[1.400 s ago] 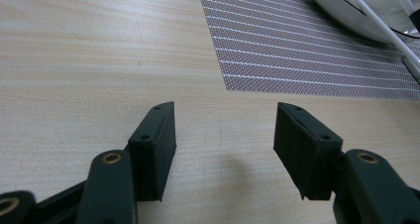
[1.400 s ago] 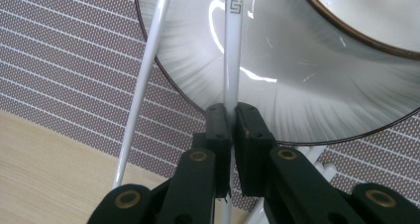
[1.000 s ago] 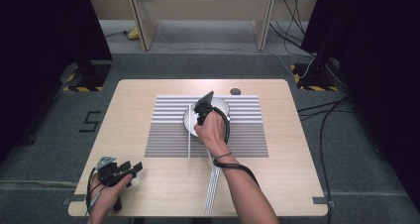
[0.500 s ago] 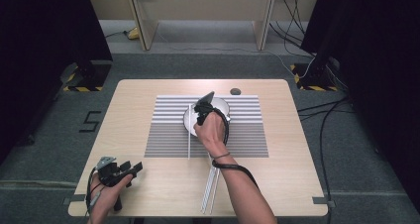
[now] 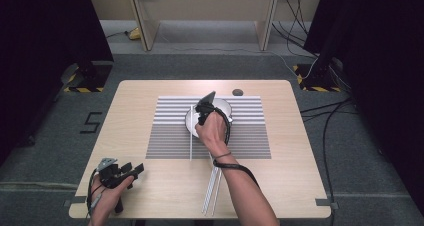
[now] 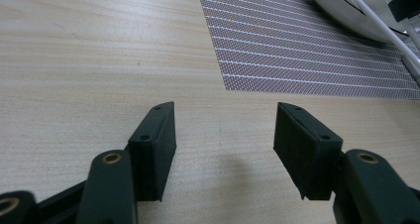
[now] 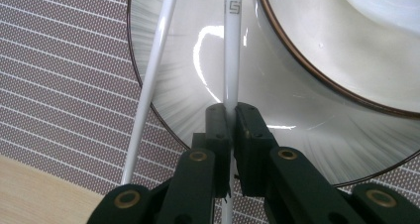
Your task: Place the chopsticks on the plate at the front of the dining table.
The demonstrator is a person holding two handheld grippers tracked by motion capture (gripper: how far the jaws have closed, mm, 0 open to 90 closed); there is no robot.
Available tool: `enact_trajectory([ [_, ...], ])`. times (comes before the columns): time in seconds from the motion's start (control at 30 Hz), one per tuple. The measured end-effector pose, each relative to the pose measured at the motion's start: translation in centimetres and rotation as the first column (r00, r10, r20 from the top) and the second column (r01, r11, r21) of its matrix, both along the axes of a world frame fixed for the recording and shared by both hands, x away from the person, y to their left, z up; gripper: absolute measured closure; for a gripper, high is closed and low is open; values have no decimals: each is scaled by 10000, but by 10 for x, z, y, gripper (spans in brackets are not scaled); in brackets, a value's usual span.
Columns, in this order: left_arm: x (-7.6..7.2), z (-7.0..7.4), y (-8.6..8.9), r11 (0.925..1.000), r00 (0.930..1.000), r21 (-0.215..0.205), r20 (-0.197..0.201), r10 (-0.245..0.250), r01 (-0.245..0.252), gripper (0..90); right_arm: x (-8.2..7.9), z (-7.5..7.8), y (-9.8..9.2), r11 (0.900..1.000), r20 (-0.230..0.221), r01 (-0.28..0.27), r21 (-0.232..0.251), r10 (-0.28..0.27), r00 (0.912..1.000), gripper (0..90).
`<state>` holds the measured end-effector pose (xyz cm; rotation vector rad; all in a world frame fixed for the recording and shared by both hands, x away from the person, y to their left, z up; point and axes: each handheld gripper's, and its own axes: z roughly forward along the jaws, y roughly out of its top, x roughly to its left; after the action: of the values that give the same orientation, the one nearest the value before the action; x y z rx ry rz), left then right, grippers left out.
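A shiny white plate (image 7: pixel 198 60) with a dark rim lies on the striped placemat (image 5: pixel 250 136) at the middle of the table. A pale bowl (image 7: pixel 346 35) with a brown rim sits on it. My right gripper (image 7: pixel 231 107) hangs over the plate's near edge, shut on a white chopstick (image 7: pixel 232 45) that runs across the plate. A second white chopstick (image 7: pixel 148 85) leans over the plate's left rim. In the high view the right gripper (image 5: pixel 201 117) is above the plate (image 5: pixel 189 121). My left gripper (image 6: pixel 224 130) rests open and holds nothing at the table's front left corner (image 5: pixel 132 170).
More white sticks (image 5: pixel 212 191) lie side by side on the wood in front of the placemat, beside the right forearm. A small dark round disc (image 5: pixel 237 92) sits behind the placemat. Bare wood (image 6: pixel 99 60) surrounds the left gripper.
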<state>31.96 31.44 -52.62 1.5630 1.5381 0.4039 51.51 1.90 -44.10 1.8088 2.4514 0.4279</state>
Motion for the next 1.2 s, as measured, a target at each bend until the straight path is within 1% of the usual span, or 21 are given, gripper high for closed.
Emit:
enact_trajectory([
  [0.13, 0, 0, 0, 10000, 10000, 6, -1, -1, 1, 412, 0, 0, 1, 10000, 131, 63, 42, -64, 9999, 856],
  [0.23, 0, 0, 0, 10000, 10000, 4, 0, -1, 1, 412, 0, 0, 3, 9999, 382, 112, 89, -115, 9992, 856],
  [0.37, 0, 0, 0, 10000, 10000, 2, 0, -2, 2, 412, 0, -1, 4, 9998, 562, 166, 144, -174, 9983, 854],
  [0.63, 0, 0, 0, 10000, 10000, 14, -1, -20, 20, 412, -3, -5, 7, 9994, 1058, 312, 164, -327, 9939, 852],
  [0.87, 0, 0, 0, 10000, 10000, -1, -1, -16, 16, 412, -2, -13, 7, 9991, 1280, 371, 214, -396, 9910, 851],
  [1.2, 0, 0, 0, 10000, 10000, -7, -2, -17, 17, 412, 2, -13, 9, 9978, 1612, 501, 437, -565, 9853, 851],
])
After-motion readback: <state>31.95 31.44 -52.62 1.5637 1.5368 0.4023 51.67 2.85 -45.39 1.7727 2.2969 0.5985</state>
